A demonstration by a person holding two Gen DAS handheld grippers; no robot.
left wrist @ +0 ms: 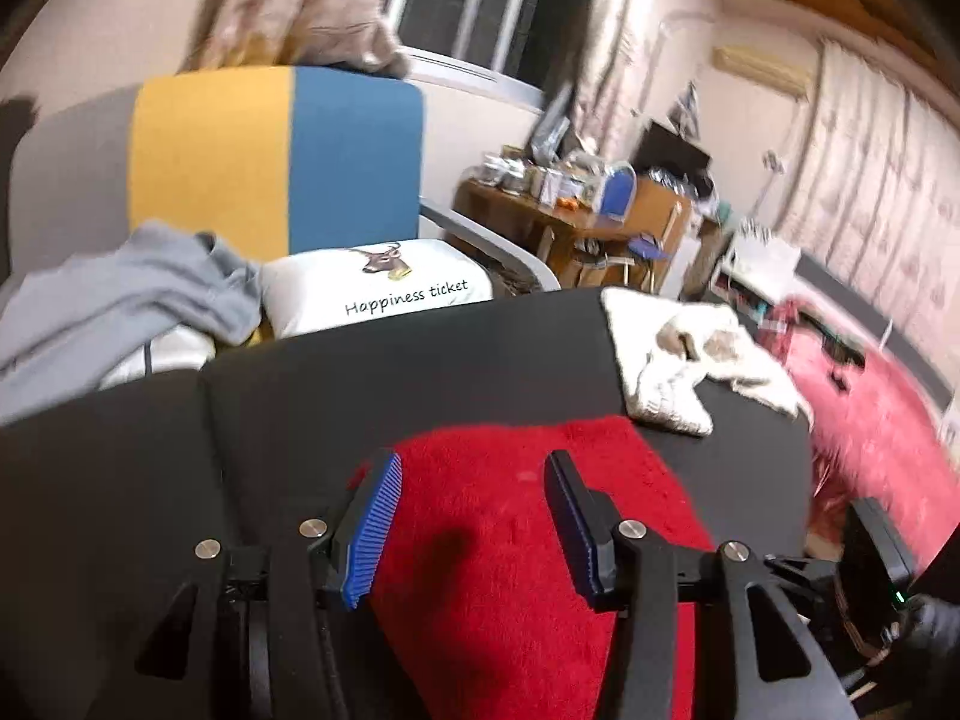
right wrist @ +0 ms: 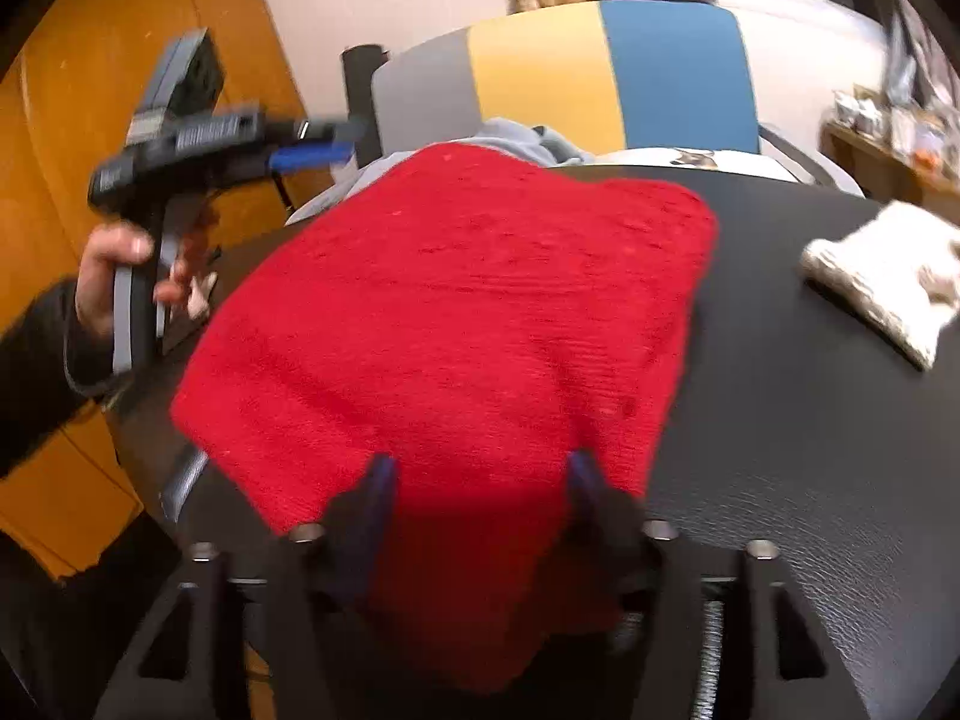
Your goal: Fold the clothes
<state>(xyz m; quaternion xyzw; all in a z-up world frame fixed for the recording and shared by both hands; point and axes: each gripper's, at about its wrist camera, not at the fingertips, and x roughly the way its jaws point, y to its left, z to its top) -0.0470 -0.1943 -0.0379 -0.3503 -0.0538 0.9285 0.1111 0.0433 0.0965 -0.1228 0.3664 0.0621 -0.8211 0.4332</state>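
A red fuzzy cloth (right wrist: 456, 300) lies spread flat on the black table (right wrist: 810, 450), its near edge hanging toward me. My right gripper (right wrist: 483, 474) is open, its blurred fingers wide apart over the cloth's near edge with nothing pinched. In the left wrist view my left gripper (left wrist: 474, 480) is open too, its blue-padded fingers (left wrist: 372, 528) hovering above the red cloth (left wrist: 510, 540). From the right wrist view a hand holds the left gripper (right wrist: 318, 141) above the table's far left corner. A folded white knitted garment (left wrist: 678, 354) lies at the table's right side.
Behind the table stands a chair with a yellow and blue back (left wrist: 276, 156), holding a grey hoodie (left wrist: 120, 300) and a white "Happiness ticket" pillow (left wrist: 384, 288). A cluttered wooden shelf (left wrist: 588, 204) and pink rug (left wrist: 870, 420) lie to the right. An orange wall (right wrist: 120, 30) is on the left.
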